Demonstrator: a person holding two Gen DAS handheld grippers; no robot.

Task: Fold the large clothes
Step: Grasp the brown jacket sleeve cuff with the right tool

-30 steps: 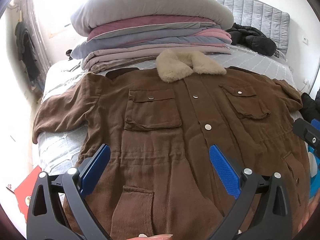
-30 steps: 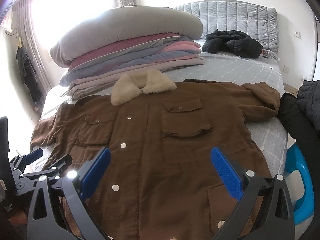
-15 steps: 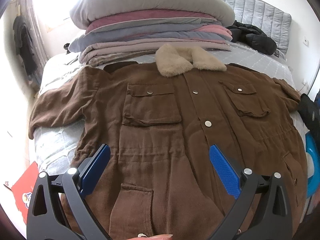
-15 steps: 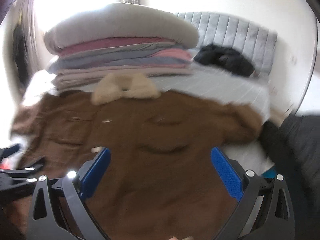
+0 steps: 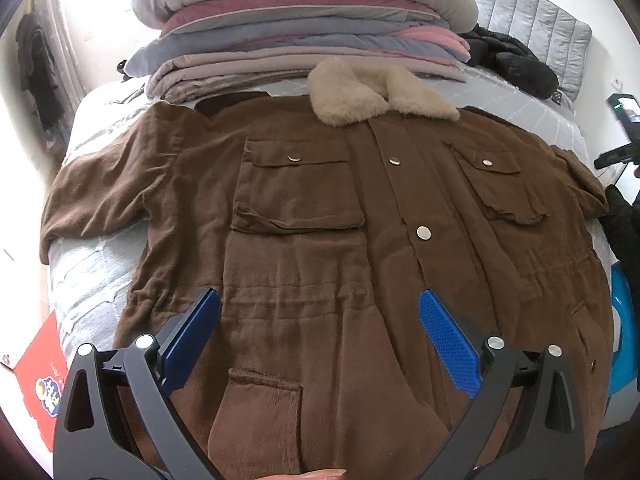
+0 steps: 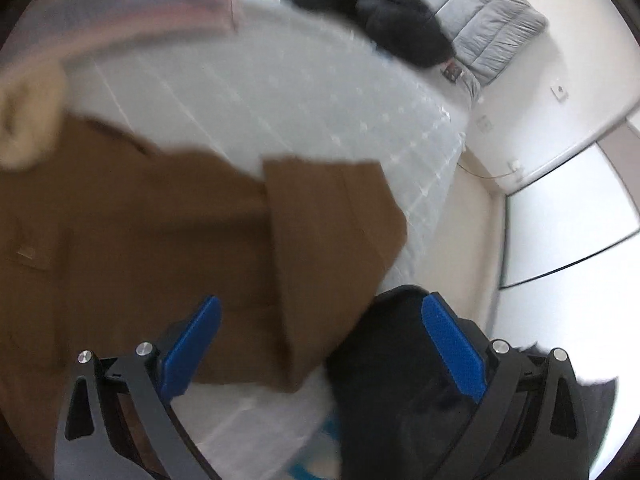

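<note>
A large brown coat [image 5: 320, 216] with a beige fleece collar [image 5: 376, 92] lies flat, front up, on the grey bed [image 5: 88, 240], sleeves spread to both sides. My left gripper [image 5: 320, 328] is open and empty above the coat's lower front. In the blurred right wrist view my right gripper [image 6: 320, 332] is open and empty over the coat's right sleeve [image 6: 328, 248], near its cuff at the bed's right edge.
A stack of folded blankets and a pillow [image 5: 304, 28] sits behind the collar. A black jacket [image 5: 516, 60] lies by the grey headboard [image 6: 492, 20]. Dark clothing [image 6: 400, 380] and a blue stool [image 5: 622, 320] stand right of the bed. A red box [image 5: 40, 376] lies on the floor at left.
My right gripper has swung fast to the right, from facing the whole coat to hovering over the right sleeve. My left gripper has moved slightly closer to the coat.
</note>
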